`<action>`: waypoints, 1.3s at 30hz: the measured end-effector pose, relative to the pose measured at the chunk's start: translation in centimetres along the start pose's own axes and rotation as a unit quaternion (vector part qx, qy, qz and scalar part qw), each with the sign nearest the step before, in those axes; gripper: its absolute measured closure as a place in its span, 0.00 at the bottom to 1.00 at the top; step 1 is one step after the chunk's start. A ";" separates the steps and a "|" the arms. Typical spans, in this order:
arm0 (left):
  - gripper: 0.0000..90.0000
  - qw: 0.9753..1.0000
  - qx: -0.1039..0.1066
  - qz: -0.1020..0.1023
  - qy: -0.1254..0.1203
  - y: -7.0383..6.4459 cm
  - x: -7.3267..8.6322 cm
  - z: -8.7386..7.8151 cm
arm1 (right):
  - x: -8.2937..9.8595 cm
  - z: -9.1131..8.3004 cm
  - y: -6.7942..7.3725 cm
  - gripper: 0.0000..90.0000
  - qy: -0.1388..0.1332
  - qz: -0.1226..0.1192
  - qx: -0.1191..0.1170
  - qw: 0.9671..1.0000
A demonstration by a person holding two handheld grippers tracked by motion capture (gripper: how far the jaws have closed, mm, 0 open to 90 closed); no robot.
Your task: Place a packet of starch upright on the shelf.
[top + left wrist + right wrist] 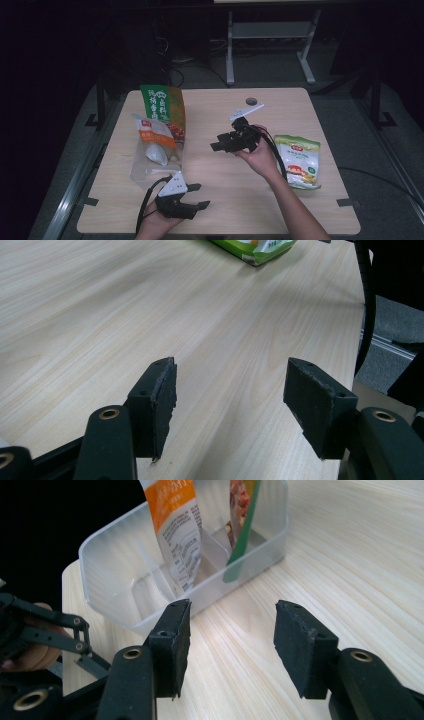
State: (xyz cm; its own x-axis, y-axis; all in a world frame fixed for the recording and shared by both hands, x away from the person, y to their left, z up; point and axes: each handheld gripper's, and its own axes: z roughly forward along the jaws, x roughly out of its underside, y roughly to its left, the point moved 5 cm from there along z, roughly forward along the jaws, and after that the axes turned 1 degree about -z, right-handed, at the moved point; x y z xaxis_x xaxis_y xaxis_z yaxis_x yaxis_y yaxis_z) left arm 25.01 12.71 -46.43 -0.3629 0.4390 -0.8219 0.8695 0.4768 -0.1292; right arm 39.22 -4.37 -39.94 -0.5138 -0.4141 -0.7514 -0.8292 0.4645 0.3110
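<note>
A light wooden table (225,200) filled the middle of the high view, with a dark floor around it. At the bottom left of that frame the person's left hand (152,225) came up from the lower edge and held the left gripper (197,196) low over the near edge of the table, its jaws pointing toward the right of the frame. The jaws were spread apart with nothing between them; in the left gripper view only bare wood lay in the gap between the two black pads (162,400).

The right forearm rose diagonally from the bottom right of the high view to the table's centre, where the right hand (260,155) was turned palm-up, cradling the right gripper (220,145). That gripper pointed toward the left of the frame. Its jaws were also spread and empty, as the right gripper view showed.

In the left half of the high view stood a clear plastic divided bin (145,172). A white-and-orange pouch (155,137) stood upright in it, and behind it a taller green-and-orange snack bag (165,110). In the right gripper view the bin (115,555) sat just beyond the open jaws, in the upper left of the frame.

A white-and-green snack bag (297,160) lay flat near the table's right edge, beside the right forearm.
</note>
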 end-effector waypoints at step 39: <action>0.32 1.000 0.004 -0.004 0.004 -0.3 -1.0 1.1 | 7.6 -9.3 -3.8 0.47 -0.005 0.072 0.066 0.995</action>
State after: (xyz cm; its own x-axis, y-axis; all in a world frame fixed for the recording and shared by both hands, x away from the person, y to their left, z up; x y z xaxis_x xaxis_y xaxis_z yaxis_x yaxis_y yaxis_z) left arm 25.50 11.28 -46.23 -0.3735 0.4413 -0.8159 0.8685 0.4753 -0.1405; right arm 36.45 -16.57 -41.46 -0.6222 -0.3292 -0.7103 -0.7110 0.6175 0.3365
